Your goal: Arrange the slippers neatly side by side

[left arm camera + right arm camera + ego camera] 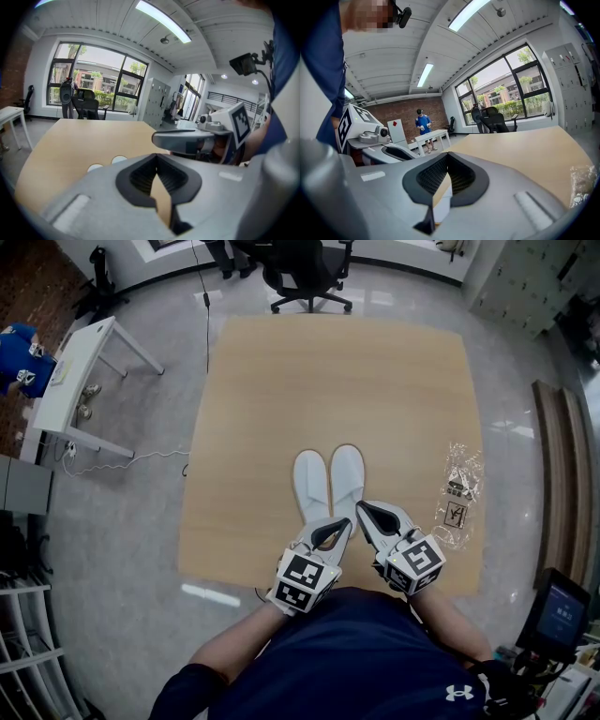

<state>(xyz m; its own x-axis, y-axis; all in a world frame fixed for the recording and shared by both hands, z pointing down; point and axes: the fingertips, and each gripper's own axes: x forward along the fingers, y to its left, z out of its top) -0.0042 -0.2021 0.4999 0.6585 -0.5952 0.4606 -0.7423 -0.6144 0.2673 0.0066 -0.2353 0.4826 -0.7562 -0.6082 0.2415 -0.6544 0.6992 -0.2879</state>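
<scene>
Two white slippers (311, 486) lie side by side and touching on the desk (281, 381), toes toward its far edge, heels near the middle of its near edge; the left tool (345, 522) and right tool (362, 507) hover over the heels, each pressed together with nothing pinched; a clear plastic wrapper (459, 491) lies near the desk's right edge, apart from the slippers

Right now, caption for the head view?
White slippers side by side on the wooden table; left tool and right tool shut, empty, near their heels.
</scene>
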